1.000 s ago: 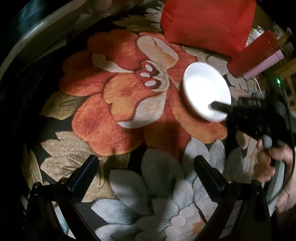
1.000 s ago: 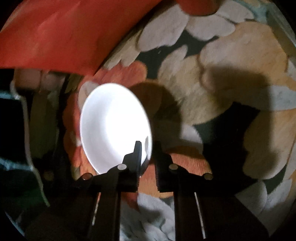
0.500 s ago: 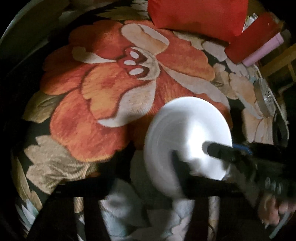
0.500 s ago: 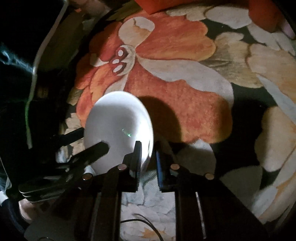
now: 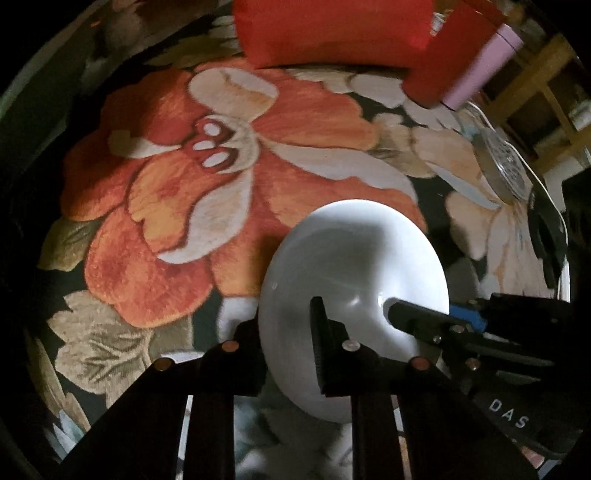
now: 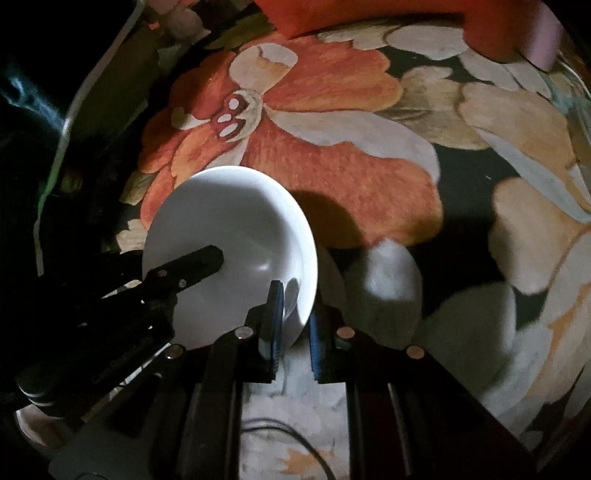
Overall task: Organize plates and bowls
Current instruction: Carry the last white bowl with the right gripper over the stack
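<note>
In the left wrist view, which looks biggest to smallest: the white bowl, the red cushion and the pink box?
1. White bowl, though it sits nearest the camera, so this is unsure.
2. Red cushion, cut off by the frame's edge.
3. Pink box, clearly smallest.

Both tools are matte black. The left hand-held gripper (image 5: 288,343) has flat ribbed fingers on linkage bars studded with coppery round rivets. The right hand-held gripper (image 6: 295,325) matches, with blue-edged pads (image 6: 314,332), a blue block and white "DAS" lettering on its body.
</note>
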The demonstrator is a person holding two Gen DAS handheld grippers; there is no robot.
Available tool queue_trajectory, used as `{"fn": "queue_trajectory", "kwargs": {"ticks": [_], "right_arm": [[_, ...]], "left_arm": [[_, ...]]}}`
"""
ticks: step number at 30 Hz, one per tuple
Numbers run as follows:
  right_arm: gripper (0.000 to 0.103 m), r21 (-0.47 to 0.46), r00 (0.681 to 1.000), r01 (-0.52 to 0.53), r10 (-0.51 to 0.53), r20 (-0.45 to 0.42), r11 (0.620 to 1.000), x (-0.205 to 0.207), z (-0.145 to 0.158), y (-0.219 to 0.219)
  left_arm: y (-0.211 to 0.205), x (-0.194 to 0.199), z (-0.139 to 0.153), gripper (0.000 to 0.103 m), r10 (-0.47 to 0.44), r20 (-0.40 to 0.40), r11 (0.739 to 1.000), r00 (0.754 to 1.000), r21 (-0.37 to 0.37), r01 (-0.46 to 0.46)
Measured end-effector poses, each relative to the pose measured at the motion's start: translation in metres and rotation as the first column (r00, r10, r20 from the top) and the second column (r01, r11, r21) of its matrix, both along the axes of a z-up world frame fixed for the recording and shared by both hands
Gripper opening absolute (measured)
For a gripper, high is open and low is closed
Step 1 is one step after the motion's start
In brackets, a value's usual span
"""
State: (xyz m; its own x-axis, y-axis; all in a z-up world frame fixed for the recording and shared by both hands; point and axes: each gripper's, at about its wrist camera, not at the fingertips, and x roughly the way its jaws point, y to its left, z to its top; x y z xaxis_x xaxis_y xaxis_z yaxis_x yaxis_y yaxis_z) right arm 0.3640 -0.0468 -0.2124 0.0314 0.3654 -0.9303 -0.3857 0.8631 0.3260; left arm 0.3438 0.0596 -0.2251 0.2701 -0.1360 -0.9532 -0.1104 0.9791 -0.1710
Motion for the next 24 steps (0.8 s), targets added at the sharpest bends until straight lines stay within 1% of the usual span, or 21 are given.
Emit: {"fn": "queue_trajectory", "kwargs": {"ticks": [4,8,11,17,24], "right_arm": [[0.013,-0.001,0.999,0.042,-0.042,0.007,0.999,-0.008,0.019,-0.022],[0.013,0.005,0.993,0.115,-0.115,0.014,0.993,-0.019,0.034,-0.054],[0.013,0.013,0.985,0.171,-0.171,0.003,0.985,-0.028,0.039,-0.078],[0.013,0.018,0.967,0.254,-0.254,-0.007,0.967,-0.045,0.045,-0.12],[0.013,0.022,0.946,0.324,-0.324,-0.011,0.946,-0.064,0.053,-0.161]], "left_arm": [[-0.025,-0.007,0.014,0.019,-0.041,0.008,0.999,0.999,0.018,0.041],[-0.054,-0.01,0.025,0.019,-0.093,0.017,0.996,0.995,0.013,0.093],[-0.08,-0.012,0.032,0.019,-0.144,0.028,0.989,0.989,0.033,0.143],[-0.124,-0.017,0.039,0.019,-0.228,0.022,0.973,0.973,0.039,0.227],[-0.163,-0.024,0.047,0.019,-0.292,0.024,0.956,0.956,0.044,0.291]]}}
